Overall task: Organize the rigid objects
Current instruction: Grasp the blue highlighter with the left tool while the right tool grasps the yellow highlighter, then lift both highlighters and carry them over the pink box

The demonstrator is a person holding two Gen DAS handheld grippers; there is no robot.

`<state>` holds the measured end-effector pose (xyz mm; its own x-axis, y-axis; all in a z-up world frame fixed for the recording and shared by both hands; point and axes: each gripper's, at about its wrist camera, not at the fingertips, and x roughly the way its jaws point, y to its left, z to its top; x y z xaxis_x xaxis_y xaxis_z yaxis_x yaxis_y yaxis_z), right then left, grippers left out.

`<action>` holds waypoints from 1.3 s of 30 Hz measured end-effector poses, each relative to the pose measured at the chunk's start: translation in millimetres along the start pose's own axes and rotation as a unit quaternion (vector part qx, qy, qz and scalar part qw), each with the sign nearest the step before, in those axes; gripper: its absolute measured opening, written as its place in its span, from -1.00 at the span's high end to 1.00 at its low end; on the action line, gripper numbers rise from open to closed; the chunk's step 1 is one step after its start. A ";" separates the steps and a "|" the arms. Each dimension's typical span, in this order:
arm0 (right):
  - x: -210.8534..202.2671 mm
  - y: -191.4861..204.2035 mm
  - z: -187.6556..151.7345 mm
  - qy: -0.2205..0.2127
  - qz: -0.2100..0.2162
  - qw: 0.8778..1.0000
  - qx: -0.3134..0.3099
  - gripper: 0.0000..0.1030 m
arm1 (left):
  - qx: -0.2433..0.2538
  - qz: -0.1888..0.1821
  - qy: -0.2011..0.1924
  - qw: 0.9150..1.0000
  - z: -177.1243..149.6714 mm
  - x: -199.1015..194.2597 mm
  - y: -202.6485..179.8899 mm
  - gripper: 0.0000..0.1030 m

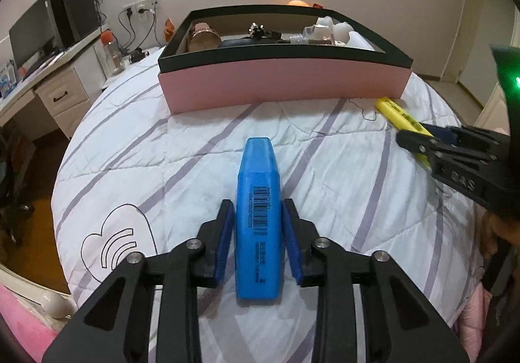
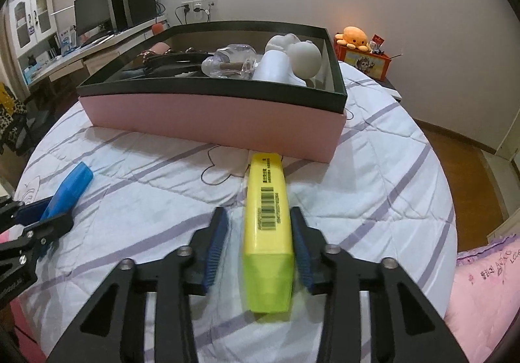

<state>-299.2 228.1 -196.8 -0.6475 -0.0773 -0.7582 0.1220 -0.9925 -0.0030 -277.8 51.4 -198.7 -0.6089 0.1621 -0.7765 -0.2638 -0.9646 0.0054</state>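
Note:
A blue highlighter (image 1: 257, 226) lies on the quilt between the fingers of my left gripper (image 1: 258, 210); the jaws stand open, with a small gap on each side. It also shows in the right wrist view (image 2: 70, 189). A yellow highlighter (image 2: 268, 226) lies between the fingers of my right gripper (image 2: 258, 220); the right pad touches it and the left pad stands apart, so the jaws are open. The yellow highlighter (image 1: 401, 116) and right gripper (image 1: 419, 140) show at the right of the left wrist view. A pink box with a dark rim (image 1: 282, 86) stands beyond both highlighters.
The box (image 2: 211, 119) holds a clear bottle (image 2: 232, 62), white round items (image 2: 304, 56) and dark objects. The bed has a white quilt with purple stripes (image 1: 182, 148). A desk with a monitor (image 2: 94, 15) stands at the left; an orange plush (image 2: 354, 36) sits on a side table.

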 end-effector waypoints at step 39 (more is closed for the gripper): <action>-147.2 24.4 9.6 -0.217 0.059 0.974 0.014 0.48 | -0.019 0.029 -0.216 0.976 18.5 -146.9 -1.6 0.49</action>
<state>-208.1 214.4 -79.0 -0.8880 -0.2170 -0.4053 0.1980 -0.9762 0.0887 -201.7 32.9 -72.9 -0.8827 0.1713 -0.4376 -0.1959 -0.9806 0.0113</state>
